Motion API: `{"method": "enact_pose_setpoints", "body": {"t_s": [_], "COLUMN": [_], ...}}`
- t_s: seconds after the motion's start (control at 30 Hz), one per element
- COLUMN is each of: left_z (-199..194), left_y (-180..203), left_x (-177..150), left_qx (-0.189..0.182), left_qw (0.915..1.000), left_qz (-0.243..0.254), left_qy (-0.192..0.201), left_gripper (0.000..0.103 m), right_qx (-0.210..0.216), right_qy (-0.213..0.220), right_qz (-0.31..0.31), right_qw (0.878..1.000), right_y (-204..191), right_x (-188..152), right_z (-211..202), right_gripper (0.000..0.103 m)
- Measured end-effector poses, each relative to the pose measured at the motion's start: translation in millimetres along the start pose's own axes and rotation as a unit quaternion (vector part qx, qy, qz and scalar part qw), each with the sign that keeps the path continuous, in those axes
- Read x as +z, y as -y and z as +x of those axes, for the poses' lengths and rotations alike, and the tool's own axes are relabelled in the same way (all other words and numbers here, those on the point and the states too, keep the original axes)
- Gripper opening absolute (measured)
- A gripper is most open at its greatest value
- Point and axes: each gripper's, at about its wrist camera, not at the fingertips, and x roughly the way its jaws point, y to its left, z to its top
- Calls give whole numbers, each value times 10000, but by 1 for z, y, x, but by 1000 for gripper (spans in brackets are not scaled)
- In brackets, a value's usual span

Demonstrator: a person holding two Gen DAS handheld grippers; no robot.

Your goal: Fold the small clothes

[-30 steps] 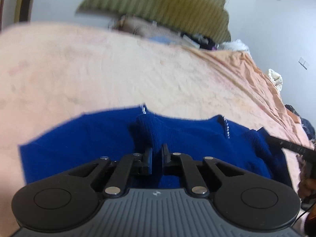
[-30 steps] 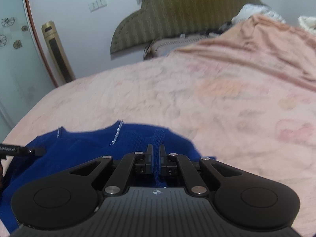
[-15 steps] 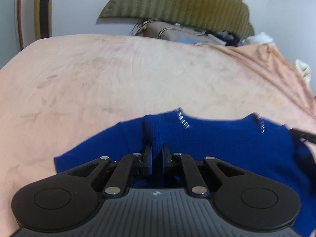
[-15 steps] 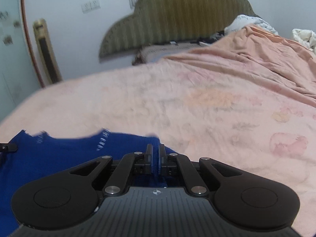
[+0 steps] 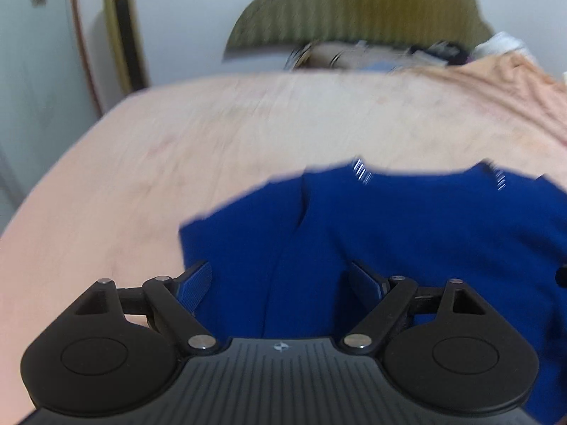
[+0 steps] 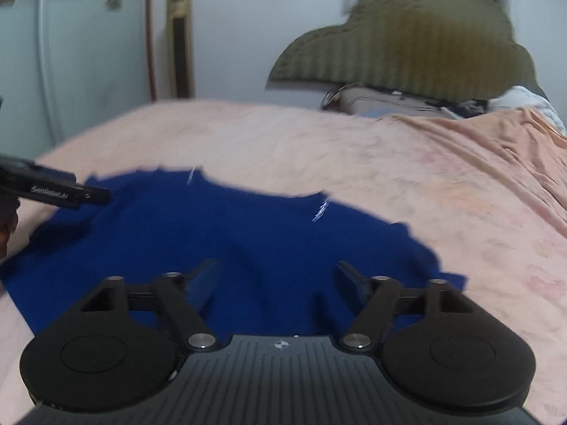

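Observation:
A dark blue knit garment [image 5: 389,233] lies spread on the pink bedsheet [image 5: 212,134], with two small white marks along its far edge. My left gripper [image 5: 281,278] is open just above its near left part, holding nothing. In the right wrist view the same garment [image 6: 230,233] lies flat, and my right gripper [image 6: 274,278] is open over its near right part, also empty. The tip of the left gripper [image 6: 63,193] shows at the far left over the garment's left edge.
A green padded headboard [image 6: 407,42] and a pile of bedding [image 6: 389,101] stand at the far end of the bed. A gold-framed upright panel [image 6: 180,42] leans on the wall at the left. Rumpled sheet [image 6: 496,141] rises at the right.
Both grippers were shut on folds of the blue garment and have opened, letting it go. The garment now lies flat on the sheet. Both views have swung to the left.

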Motion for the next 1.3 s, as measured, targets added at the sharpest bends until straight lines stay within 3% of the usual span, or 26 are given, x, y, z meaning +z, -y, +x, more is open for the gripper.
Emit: {"method": "enact_pose_setpoints", "body": {"t_s": [0.1, 0.13, 0.3, 0.5, 0.67, 0.83, 0.97, 1.07, 1.3], "left_z": [-4, -6, -7, -9, -10, -11, -10, -9, -10], "left_y": [-3, -3, -4, -3, -6, -9, -15, -19, -14], "left_x": [-9, -11, -20, -30, -38, -43, -43, -43, -45], "left_qx": [-23, -2, 9, 4, -78, -160, -284, -415, -324], "left_qw": [9998, 9998, 9995, 9992, 9983, 9973, 9968, 9959, 9969], "left_qz": [-214, -211, -305, -263, -276, -331, -492, -601, -490], "left_qy": [26, 52, 128, 312, 512, 642, 554, 526, 517], "left_gripper": [85, 85, 85, 86, 86, 87, 101, 103, 103], "right_qx": [-498, -527, -38, -382, -550, -530, -536, -522, -509], "right_qy": [-526, -522, -333, -381, -203, -175, -166, -157, -153], "right_qz": [-19, 112, 908, 684, 547, 595, 595, 617, 621], "right_qw": [9974, 9972, 9953, 9962, 9968, 9967, 9966, 9966, 9967], "right_y": [-7, -6, -8, -22, -27, -25, -26, -26, -26], "right_x": [-6, -8, -17, -32, -39, -41, -41, -41, -41], "right_z": [19, 16, -4, 6, 12, 10, 10, 10, 10], "right_gripper": [86, 86, 93, 102, 103, 103, 103, 103, 103]}}
